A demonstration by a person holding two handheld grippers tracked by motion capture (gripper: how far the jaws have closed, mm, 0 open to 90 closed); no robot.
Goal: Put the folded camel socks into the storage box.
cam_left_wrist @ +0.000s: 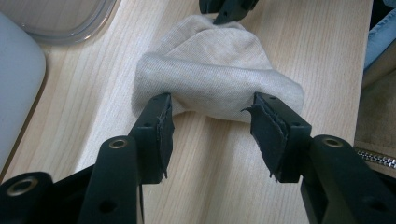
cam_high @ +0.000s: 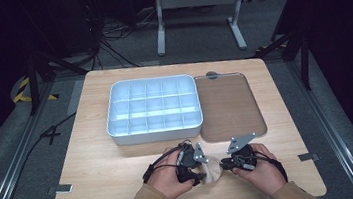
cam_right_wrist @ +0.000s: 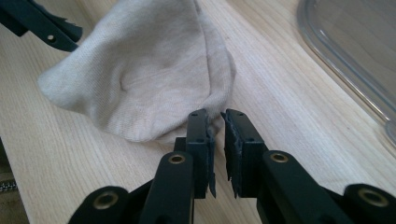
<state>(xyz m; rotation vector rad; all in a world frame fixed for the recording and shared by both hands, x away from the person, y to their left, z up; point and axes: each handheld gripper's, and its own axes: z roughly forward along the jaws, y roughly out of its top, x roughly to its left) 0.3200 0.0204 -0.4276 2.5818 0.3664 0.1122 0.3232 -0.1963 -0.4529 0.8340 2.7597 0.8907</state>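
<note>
Cloth (cam_high: 212, 168) seemingly between both jaws

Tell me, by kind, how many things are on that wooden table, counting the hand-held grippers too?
Grippers: 2, the left gripper and the right gripper
Beige cloth: 1
White compartment box: 1
Clear flat lid: 1
Total: 5

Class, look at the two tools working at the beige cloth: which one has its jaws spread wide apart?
The left tool: its jaws stand wide, straddling the beige cloth's near edge. The right tool has jaws almost together at the cloth's edge.
</note>
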